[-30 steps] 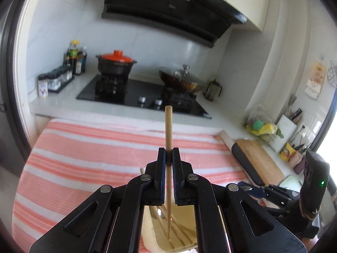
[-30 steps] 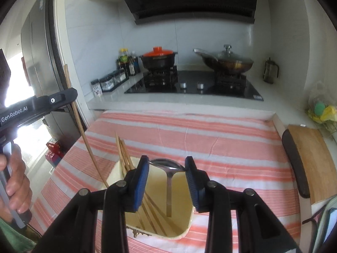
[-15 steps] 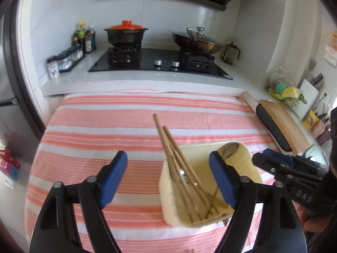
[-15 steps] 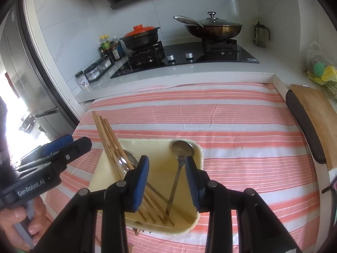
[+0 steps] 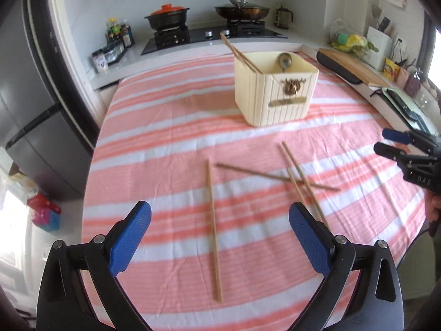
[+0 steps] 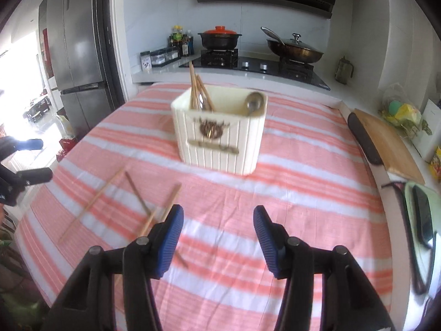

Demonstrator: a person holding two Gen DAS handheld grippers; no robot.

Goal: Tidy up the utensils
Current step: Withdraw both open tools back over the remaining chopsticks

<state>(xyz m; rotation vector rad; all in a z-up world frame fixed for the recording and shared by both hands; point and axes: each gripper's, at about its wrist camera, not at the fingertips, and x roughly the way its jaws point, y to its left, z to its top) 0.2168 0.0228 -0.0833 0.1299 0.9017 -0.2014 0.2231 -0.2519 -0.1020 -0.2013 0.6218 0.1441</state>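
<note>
A cream utensil holder stands on the striped cloth, holding chopsticks and a metal spoon. Several loose wooden chopsticks lie on the cloth in front of it: one alone between my left fingers' line, and crossed ones to its right. My left gripper is wide open and empty above the single chopstick. My right gripper is open and empty, right of the crossed chopsticks; it also shows in the left wrist view.
The red-and-white striped tablecloth covers the table. Behind it is a counter with a stove, a black pot with red lid, a wok and spice jars. A cutting board lies at right. A fridge stands at left.
The left gripper released its chopstick into the holder and opened. Both grippers pulled back from above the holder and now face the loose chopsticks on the cloth.
</note>
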